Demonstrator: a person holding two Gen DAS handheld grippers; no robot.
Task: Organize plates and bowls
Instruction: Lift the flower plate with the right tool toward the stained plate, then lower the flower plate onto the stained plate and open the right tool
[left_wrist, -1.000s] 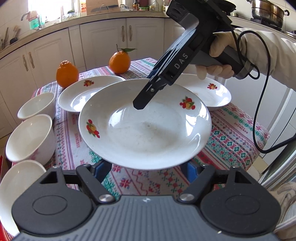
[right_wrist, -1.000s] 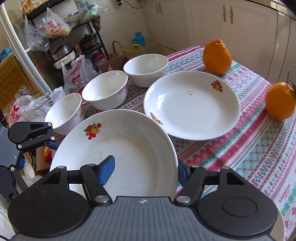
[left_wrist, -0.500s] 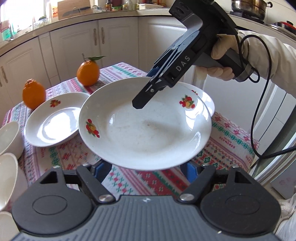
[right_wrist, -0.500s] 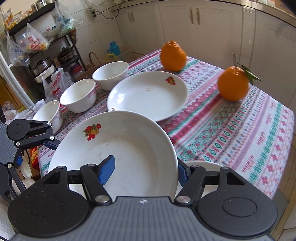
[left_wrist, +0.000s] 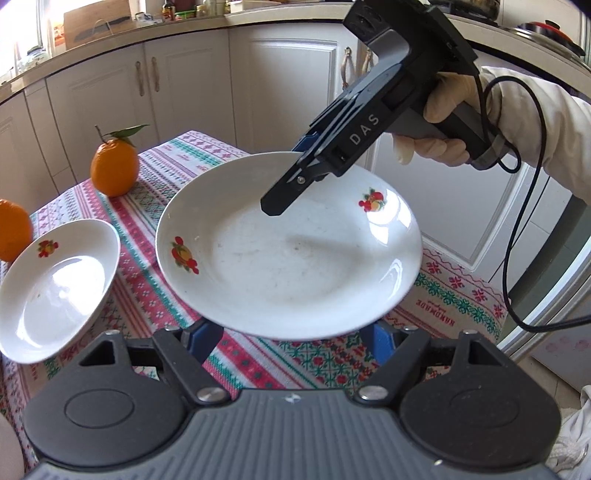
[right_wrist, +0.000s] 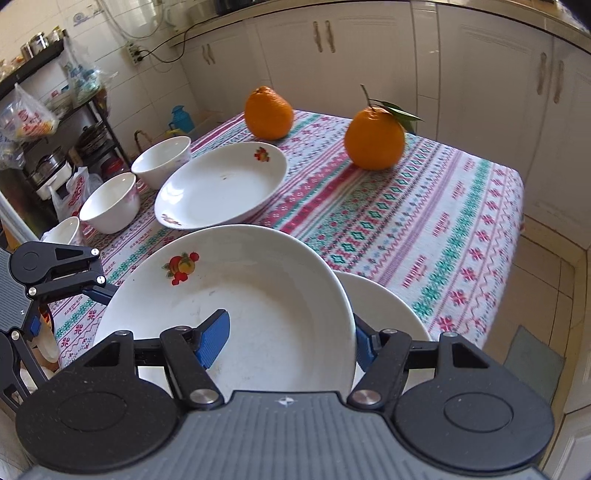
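Note:
A white plate with fruit prints (left_wrist: 295, 258) hangs above the table, held at opposite rims by both grippers. My left gripper (left_wrist: 291, 339) is shut on its near rim. My right gripper (left_wrist: 273, 206) is shut on its far rim, one finger inside the plate. In the right wrist view the held plate (right_wrist: 258, 302) hovers over another white plate (right_wrist: 391, 314) at the table's near edge. My right gripper (right_wrist: 291, 343) clamps its rim; the left gripper (right_wrist: 92, 291) shows at the left. A third plate (right_wrist: 221, 184) lies further back.
Three white bowls (right_wrist: 110, 203) stand in a row along the table's left edge. Two oranges (right_wrist: 375, 136) sit on the patterned tablecloth (right_wrist: 424, 206) at the back. White cabinets surround the table. A cable hangs from the right gripper's handle.
Both grippers carried the held plate to the right, away from the bowls and over the plate at the table's right end. The grip on the plate is unchanged.

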